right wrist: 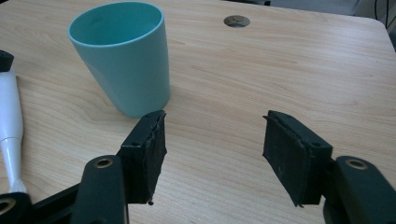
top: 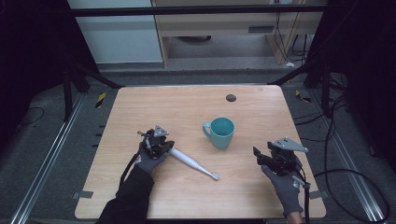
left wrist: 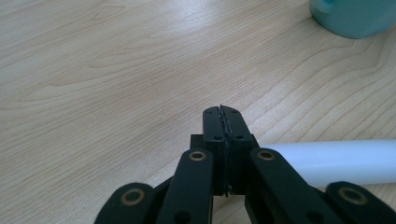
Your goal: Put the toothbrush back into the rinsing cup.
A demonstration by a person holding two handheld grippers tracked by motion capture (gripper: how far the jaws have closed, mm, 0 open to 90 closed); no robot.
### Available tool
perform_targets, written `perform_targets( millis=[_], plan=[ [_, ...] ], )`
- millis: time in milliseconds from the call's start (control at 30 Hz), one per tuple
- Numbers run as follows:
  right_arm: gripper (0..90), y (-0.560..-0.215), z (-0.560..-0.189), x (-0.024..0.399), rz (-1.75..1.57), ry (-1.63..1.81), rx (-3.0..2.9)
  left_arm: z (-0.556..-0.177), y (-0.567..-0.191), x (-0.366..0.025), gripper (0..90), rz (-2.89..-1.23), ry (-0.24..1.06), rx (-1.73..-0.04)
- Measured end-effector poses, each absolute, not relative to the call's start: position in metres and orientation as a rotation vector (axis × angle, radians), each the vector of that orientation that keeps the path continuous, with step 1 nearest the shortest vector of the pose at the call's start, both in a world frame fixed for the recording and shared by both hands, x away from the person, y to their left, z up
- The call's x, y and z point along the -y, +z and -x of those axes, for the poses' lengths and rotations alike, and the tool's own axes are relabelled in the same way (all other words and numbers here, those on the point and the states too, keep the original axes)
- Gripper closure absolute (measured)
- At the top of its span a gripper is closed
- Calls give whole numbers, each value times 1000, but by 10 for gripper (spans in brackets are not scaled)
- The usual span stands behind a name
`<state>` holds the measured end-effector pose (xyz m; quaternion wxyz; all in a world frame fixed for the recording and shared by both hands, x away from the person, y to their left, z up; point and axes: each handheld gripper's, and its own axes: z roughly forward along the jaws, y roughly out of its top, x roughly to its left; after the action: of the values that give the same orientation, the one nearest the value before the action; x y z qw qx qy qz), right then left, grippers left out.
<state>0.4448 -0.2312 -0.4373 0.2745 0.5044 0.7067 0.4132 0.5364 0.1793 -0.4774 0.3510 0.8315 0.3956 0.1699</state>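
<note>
A: While my left tool (left wrist: pixel 222 122) sits pinched together, empty, beside the white toothbrush (top: pixel 191 163) on the table (top: pixel 252 196), a grab could roll it.

B: My right tool (right wrist: pixel 212 154) gapes near the teal cup (right wrist: pixel 122 56); might bump it.

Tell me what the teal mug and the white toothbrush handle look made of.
The teal mug: probably matte plastic, possibly glazed ceramic, with an even colour and soft sheen. The white toothbrush handle: smooth, slightly glossy plastic by its uniform white surface. The table: light wood-grain, likely laminate.
</note>
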Motion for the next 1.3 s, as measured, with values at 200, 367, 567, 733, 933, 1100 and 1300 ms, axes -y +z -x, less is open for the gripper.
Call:
perform_targets(
  millis=[200, 367, 567, 733, 933, 1100, 1300],
  plan=[
    [388, -437, -444, 231, -1354, 1112, -1898, -531, -477, -179, 893, -2166, 442, -1012],
    [388, -437, -444, 232, -1359, 1110, -1898, -525, -476, -182, 892, -2178, 436, -1008],
    [387, -437, -445, 232, -1359, 1109, -1900, -518, -476, -187, 893, -2197, 441, -1005],
    [388, -437, -444, 232, -1359, 1107, -1900, -511, -476, -192, 893, -2204, 437, -999],
    [388, -437, -444, 232, -1362, 1107, -1901, -506, -477, -194, 893, -2214, 433, -996],
    [388, -438, -445, 232, -1362, 1105, -1902, -504, -477, -196, 893, -2218, 428, -999],
    [388, -438, -445, 233, -1365, 1103, -1903, -500, -479, -198, 893, -2230, 415, -996]
  ],
)
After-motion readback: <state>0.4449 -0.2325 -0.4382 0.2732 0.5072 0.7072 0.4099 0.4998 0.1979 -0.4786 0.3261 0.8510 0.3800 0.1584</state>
